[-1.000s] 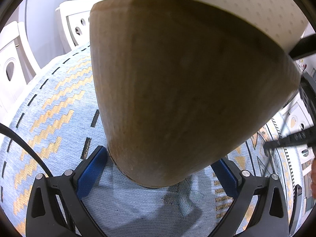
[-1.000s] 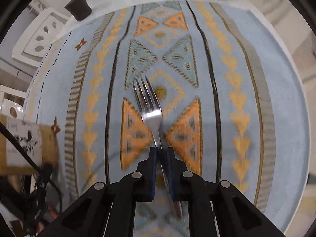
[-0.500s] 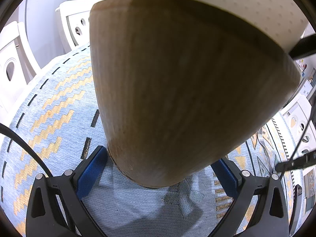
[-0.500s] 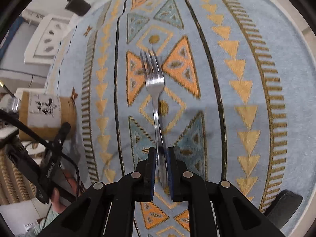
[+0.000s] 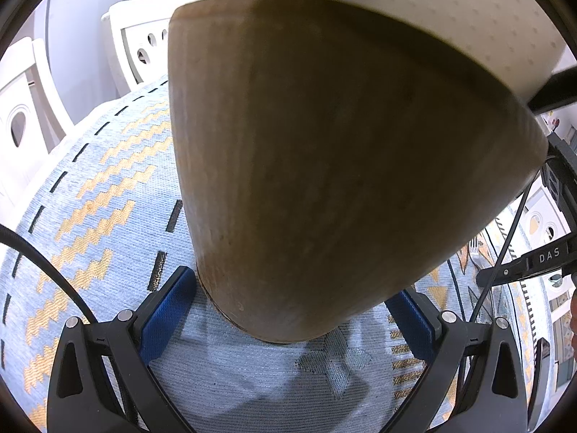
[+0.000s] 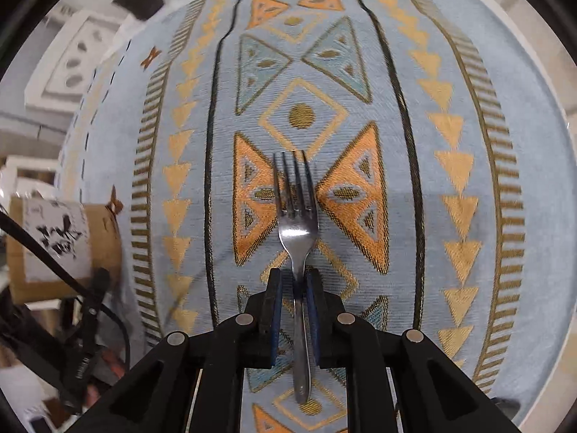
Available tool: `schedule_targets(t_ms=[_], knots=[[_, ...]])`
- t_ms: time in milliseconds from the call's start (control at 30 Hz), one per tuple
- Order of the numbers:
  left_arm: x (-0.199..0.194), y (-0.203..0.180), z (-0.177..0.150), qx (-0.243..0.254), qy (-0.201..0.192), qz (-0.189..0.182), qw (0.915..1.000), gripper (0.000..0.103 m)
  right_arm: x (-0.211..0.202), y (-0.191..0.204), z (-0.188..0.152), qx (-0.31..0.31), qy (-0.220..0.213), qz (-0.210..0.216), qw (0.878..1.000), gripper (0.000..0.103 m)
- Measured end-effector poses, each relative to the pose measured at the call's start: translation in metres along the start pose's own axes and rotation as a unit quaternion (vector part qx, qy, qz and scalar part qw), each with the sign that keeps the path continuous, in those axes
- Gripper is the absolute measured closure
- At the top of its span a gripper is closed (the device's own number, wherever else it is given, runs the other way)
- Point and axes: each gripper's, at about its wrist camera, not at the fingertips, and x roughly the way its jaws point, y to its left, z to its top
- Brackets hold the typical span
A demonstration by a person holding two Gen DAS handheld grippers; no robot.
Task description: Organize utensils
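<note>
Your right claw [image 6: 294, 288] is clenched on the fork [image 6: 296, 238], its blue pads [image 6: 313, 310] pinching the handle just below the neck, so the tines reach out ahead of the claw and the handle's end trails back under it. The claw points steeply down at the patterned cloth on the counter [image 6: 468, 144], and the fork seems lifted off it, though the view from above makes that hard to confirm.

Your left claw [image 5: 288, 321] straddles the foot of the wooden holder [image 5: 324, 162], one pad [image 5: 169, 310] on each side. I cannot tell whether the pads press the wood or merely stand beside it, so treat it as a brace rather than a firm hold.

From the right claw, the holder sits far off to the left, with its printed label facing you. The job now is probably to carry the fork across and drop it into the holder's mouth. Keep the grip firm: it is narrow and the fork could pivot between the pads. Bring the fork above the rim before you descend, line it up upright, and lower the leading end inside before you release. Hold the left claw steady so the holder does not tip. Mind the black cable [image 6: 54, 263] trailing near the holder.
</note>
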Motion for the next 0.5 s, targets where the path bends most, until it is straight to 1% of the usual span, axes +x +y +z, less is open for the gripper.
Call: schedule_targets(t_ms=[200,233,267,300,367,400,500], knots=[[0.000,-0.001,-0.001,0.000,0.000,0.000,1.0000,0.001,0.004,0.016,0.002,-0.011,-0.023,-0.023,0.999,0.092],[0.000,0.000,-0.001,0.000,0.000,0.000,1.0000,0.001,0.004,0.018,0.002,-0.011,-0.029,-0.027,0.999,0.096],[0.000,-0.001,-0.001,-0.001,0.000,0.000,1.0000,0.001,0.003,0.020,0.002,-0.007,-0.036,-0.023,0.999,0.097],[0.000,-0.001,-0.001,-0.001,-0.001,0.000,1.0000,0.001,0.001,0.015,0.001,0.001,-0.042,-0.006,0.999,0.097],[0.000,-0.001,-0.001,-0.001,-0.001,0.000,1.0000,0.001,-0.007,0.013,-0.003,0.017,-0.059,0.044,0.997,0.097],[0.000,-0.002,-0.001,-0.001,-0.001,0.000,1.0000,0.001,-0.014,0.012,-0.007,0.021,-0.071,0.060,0.995,0.097],[0.000,-0.002,-0.001,-0.001,-0.001,0.000,1.0000,0.001,-0.029,0.013,-0.011,0.014,-0.094,0.056,0.994,0.097]])
